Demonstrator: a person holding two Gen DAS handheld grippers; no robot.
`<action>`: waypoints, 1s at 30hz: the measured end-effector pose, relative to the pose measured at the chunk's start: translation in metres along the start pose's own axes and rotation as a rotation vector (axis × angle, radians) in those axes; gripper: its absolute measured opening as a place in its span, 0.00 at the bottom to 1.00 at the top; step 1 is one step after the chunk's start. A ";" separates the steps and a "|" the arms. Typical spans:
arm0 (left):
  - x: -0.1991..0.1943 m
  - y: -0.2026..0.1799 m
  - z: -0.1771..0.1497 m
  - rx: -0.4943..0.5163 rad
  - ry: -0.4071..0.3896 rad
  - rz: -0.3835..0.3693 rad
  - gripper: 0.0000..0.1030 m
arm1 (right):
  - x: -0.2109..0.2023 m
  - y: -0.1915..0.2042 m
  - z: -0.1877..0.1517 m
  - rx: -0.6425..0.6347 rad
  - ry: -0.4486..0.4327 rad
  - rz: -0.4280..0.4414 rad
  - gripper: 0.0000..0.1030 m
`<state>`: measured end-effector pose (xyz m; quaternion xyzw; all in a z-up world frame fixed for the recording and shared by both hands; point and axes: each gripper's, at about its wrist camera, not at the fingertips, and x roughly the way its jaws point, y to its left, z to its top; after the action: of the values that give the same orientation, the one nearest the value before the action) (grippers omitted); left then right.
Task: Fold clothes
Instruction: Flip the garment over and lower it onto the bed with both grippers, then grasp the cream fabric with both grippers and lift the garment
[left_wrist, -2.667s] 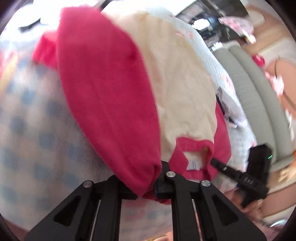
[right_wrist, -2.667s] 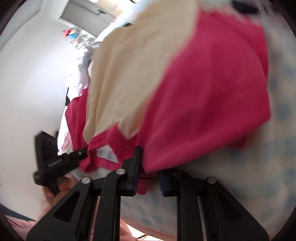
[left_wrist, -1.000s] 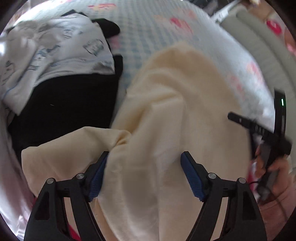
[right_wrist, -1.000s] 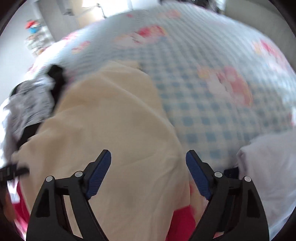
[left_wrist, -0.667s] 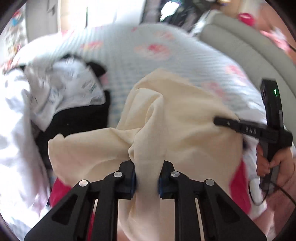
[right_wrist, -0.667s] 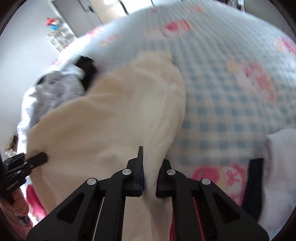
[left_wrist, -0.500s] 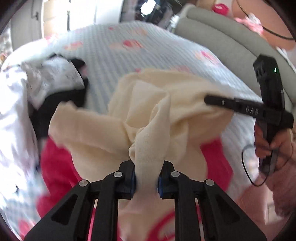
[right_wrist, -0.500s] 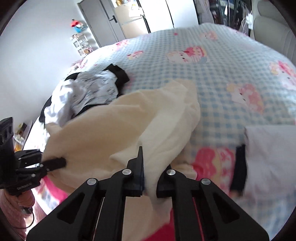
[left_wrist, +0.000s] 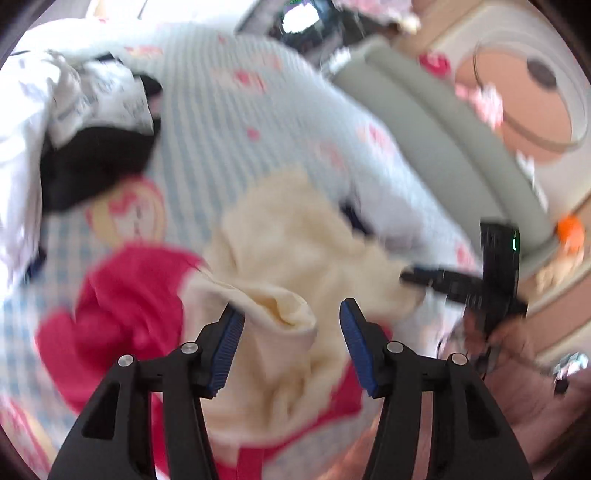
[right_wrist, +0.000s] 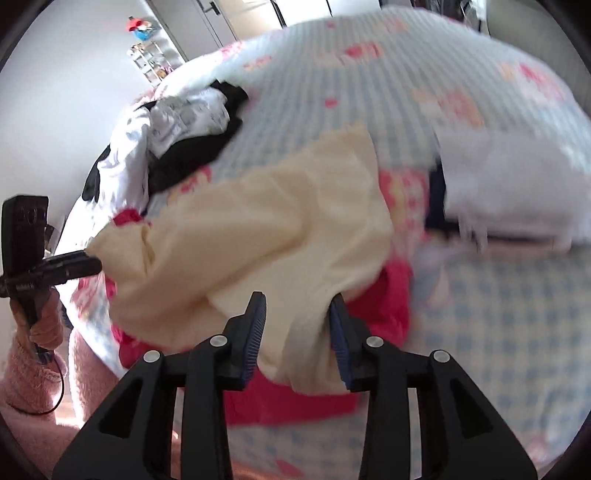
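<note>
Half a sec back both grippers pinched cream folds; jaws since opening, cloth slumped back onto bed. Left gripper released, pads wide, rumpled cream fold of the shirt between them but not pressed. Right gripper also let go, narrower gap, cream hem hanging in it, left pad clear of cloth, right pad v. close to it; contact there unclear, blur.

Cream-and-red shirt bunched in a heap near bed's front edge, red part spilling at 9 o'clock of left view, red trim peeking at 3 o'clock of heap in right view. Heap's far edge ragged, reaching toward 12.

Checked sheet bare at 3–4 o'clock in right view: open room. Folded white stack at 2 o'clock, apart from heap. Black-and-white pile at 10–11 o'clock, just beside heap's upper left edge. Grey headboard at 1–2 o'clock in left view.

Pink fuzzy sleeve at 8 o'clock, right view.
</note>
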<state>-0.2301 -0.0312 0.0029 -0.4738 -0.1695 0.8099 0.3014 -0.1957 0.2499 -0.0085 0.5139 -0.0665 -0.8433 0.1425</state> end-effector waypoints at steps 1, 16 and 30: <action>0.008 0.010 0.011 -0.025 -0.019 0.058 0.55 | 0.002 0.007 0.009 -0.015 -0.016 -0.001 0.36; 0.033 0.066 -0.054 -0.036 0.251 0.493 0.50 | 0.115 -0.007 -0.017 -0.037 0.177 -0.094 0.47; 0.097 0.063 0.000 -0.228 0.402 0.099 0.42 | 0.024 0.001 0.057 0.032 0.001 -0.012 0.64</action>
<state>-0.2869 -0.0165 -0.0967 -0.6642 -0.1729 0.6888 0.2335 -0.2565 0.2402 -0.0019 0.5171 -0.0769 -0.8426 0.1292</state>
